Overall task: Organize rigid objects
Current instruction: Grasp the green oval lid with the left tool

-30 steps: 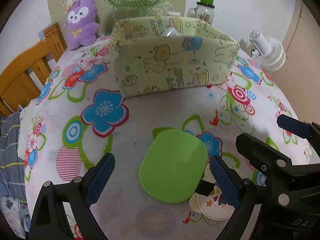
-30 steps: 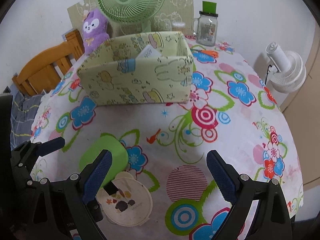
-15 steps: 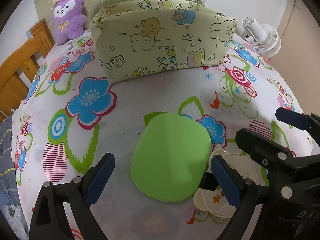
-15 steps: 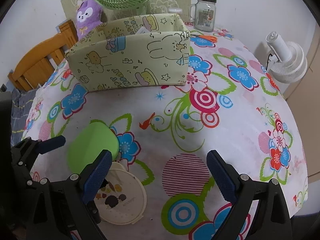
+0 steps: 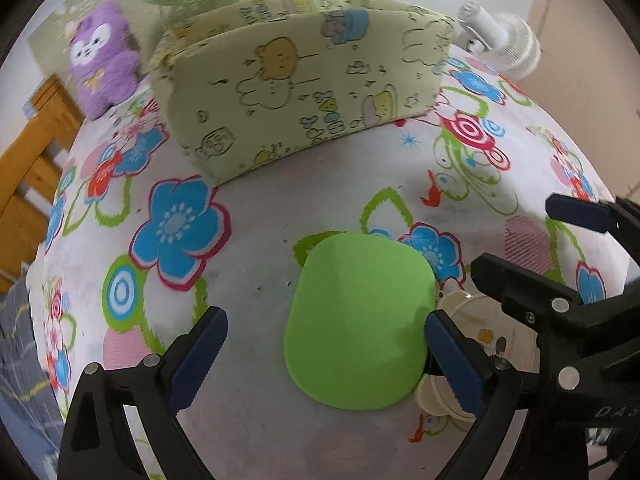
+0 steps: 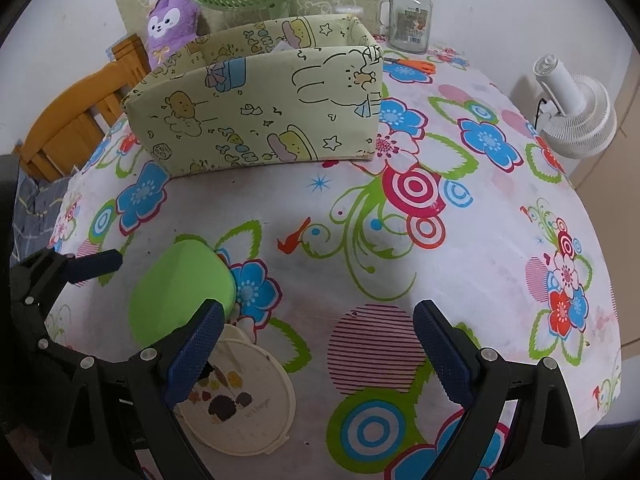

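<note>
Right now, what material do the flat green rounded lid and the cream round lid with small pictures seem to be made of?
The flat green rounded lid looks like matte plastic or silicone: even colour, no shine, soft rounded edge; I cannot tell which. The cream round lid with small pictures looks like smooth hard plastic: a moulded raised rim and a printed top with slight sheen.

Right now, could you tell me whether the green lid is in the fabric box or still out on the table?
Out: the green lid lies flat on the tablecloth, in front of the fabric box.
</note>
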Motion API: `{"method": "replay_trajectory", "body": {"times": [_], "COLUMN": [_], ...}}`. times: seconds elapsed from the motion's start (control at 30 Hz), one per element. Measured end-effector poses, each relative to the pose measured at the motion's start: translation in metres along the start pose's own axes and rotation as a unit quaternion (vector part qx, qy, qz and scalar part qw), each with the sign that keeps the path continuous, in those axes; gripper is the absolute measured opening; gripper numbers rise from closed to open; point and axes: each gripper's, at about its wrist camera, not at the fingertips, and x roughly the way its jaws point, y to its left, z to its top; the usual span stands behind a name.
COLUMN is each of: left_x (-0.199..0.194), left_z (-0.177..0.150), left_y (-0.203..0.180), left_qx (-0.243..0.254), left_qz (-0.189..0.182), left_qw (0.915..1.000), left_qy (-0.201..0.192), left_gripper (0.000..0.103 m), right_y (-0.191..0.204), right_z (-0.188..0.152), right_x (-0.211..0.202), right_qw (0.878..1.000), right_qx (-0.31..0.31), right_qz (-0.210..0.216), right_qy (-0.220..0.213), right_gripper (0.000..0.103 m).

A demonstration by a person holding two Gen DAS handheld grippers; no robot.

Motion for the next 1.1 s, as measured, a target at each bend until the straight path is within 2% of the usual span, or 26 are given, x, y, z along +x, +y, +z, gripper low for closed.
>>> {"method": "replay_trajectory", "body": {"times": [0.07,0.13,0.3,0.43,0.47,0.5,0.6,0.7,0.8,1.1], "left_x": [0.002,0.01,0.007,0.006,0.005,0.002,-0.001,-0.001,-0.005,-0.012], "left_z": [0.001,0.0,-0.005,-0.007,-0.007,-0.008,-0.008,-0.008,-0.012,-0.032], "left_y": [-0.003,-0.008,-0.015,-0.008,-0.01,-0.012,-0.02,-0.016,-0.016,-0.013], "left_qx": [0.016,0.032,0.045,0.022,0.027,0.036,0.05,0.034,0.04,0.033], "left_qz": [-0.009,-0.012,0.009,-0.028,-0.028,-0.031,-0.016,-0.014,-0.001,0.004], "left_qw": [0.9998,0.9991,0.9989,0.9994,0.9992,0.9988,0.9984,0.9991,0.9988,0.9991], "left_qy": [0.0,0.023,-0.009,-0.002,-0.005,-0.009,-0.018,-0.019,-0.028,-0.027], "left_gripper": [0.101,0.102,0.101,0.089,0.087,0.078,0.078,0.077,0.077,0.077], "right_y": [0.001,0.001,-0.001,-0.004,-0.004,-0.005,-0.004,-0.004,-0.001,0.006], "right_z": [-0.001,-0.001,-0.004,-0.008,-0.01,-0.011,-0.013,-0.015,-0.017,-0.031], "right_x": [0.0,0.002,0.002,0.003,0.004,0.004,0.005,0.003,0.0,0.001], "right_qw": [1.0,1.0,1.0,1.0,1.0,1.0,1.0,1.0,1.0,1.0], "right_qx": [-0.001,0.0,0.001,0.006,0.008,0.011,0.013,0.018,0.008,-0.006], "right_qz": [0.0,-0.001,-0.006,-0.009,-0.008,-0.007,-0.007,-0.005,-0.005,0.005], "right_qy": [0.001,0.004,0.005,0.008,0.01,0.011,0.013,0.011,0.007,0.028], "right_gripper": [0.097,0.097,0.097,0.097,0.097,0.097,0.097,0.097,0.097,0.097]}}
